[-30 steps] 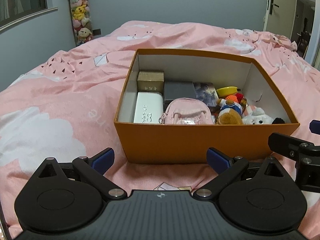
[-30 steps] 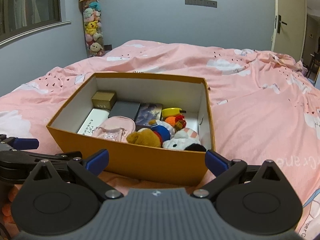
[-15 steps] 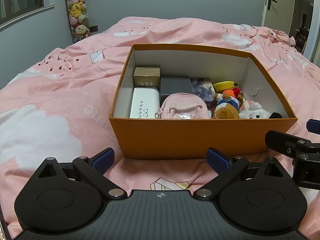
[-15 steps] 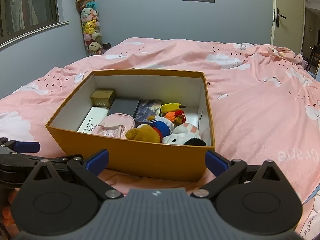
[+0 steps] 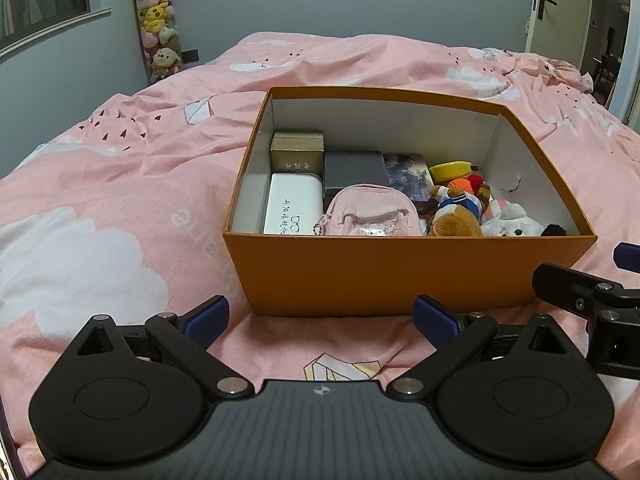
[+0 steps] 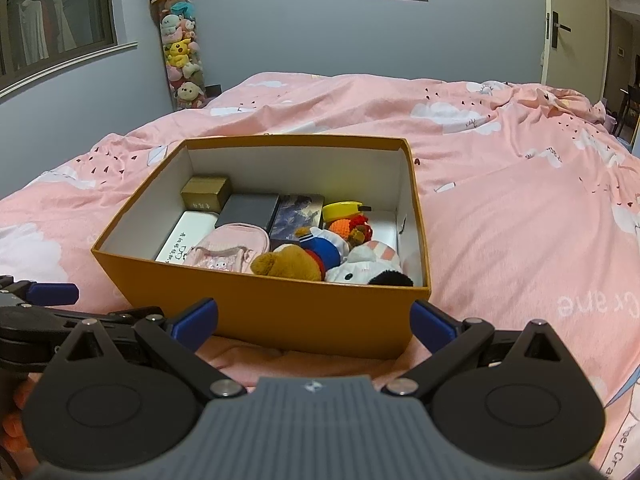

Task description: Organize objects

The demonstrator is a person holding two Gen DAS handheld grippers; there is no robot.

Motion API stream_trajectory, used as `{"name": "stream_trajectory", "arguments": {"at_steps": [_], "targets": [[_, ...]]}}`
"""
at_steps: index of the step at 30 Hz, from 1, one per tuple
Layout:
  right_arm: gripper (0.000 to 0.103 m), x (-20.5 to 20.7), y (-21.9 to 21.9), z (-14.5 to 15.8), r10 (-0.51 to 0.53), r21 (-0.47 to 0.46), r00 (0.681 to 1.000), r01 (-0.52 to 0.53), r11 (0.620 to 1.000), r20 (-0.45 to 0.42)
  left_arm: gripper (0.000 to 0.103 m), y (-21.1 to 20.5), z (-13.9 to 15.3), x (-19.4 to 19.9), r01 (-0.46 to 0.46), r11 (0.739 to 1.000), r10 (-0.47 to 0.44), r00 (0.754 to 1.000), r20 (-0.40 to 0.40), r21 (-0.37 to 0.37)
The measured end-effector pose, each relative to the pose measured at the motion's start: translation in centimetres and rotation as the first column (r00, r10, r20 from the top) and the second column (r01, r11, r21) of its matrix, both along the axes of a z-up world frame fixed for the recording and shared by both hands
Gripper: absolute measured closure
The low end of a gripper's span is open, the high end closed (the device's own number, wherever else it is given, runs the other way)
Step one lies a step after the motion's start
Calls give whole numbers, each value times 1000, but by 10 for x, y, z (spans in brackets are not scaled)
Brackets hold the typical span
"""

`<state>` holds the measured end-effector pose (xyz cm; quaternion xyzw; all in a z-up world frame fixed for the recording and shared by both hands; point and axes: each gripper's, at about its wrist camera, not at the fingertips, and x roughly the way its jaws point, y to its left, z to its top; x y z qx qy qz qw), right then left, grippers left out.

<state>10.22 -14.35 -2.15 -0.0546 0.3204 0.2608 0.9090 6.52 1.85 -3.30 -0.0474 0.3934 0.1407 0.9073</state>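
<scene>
While both pairs of tongs hang low over the bed (image 5: 100,208) with nothing between them, their blue-tipped fingers stand wide apart; the left tongs (image 5: 320,316) and the right tongs (image 6: 314,318) are both spread and empty, side by side, each one's outer finger showing at the edge of the other's view.

Straight ahead of both, just beyond the fingertips, sits the orange box (image 5: 380,272), its near wall facing the tongs and its long axis running left to right across them (the left tongs look nearly square onto that wall, the right ones see it from a slight angle); neither is clearly the nearer.

Inside, the hard things lie to the left: a white case (image 5: 294,208), a small brown box (image 5: 297,154), a dark grey box (image 5: 354,172) and a picture card (image 5: 408,176); a pink mini backpack (image 5: 370,212) sits near the middle front; the soft toys crowd the right end, a brown plush (image 6: 290,262) and a white plush (image 6: 366,266) by the near wall, a yellow piece (image 6: 344,210) behind.

By the look of it the box is already packed, so any reach goes forward and down over the near wall; the right tongs suit the plush end, the left the cases.
</scene>
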Motion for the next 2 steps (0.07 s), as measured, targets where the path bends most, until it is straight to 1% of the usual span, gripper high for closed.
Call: {"name": "stream_trajectory", "arguments": {"at_steps": [2], "targets": [[1,1,0,0,0,0,1000,0,1000,-3,0,0,0,0,-1,1000,1,1000,-2,-1]]}}
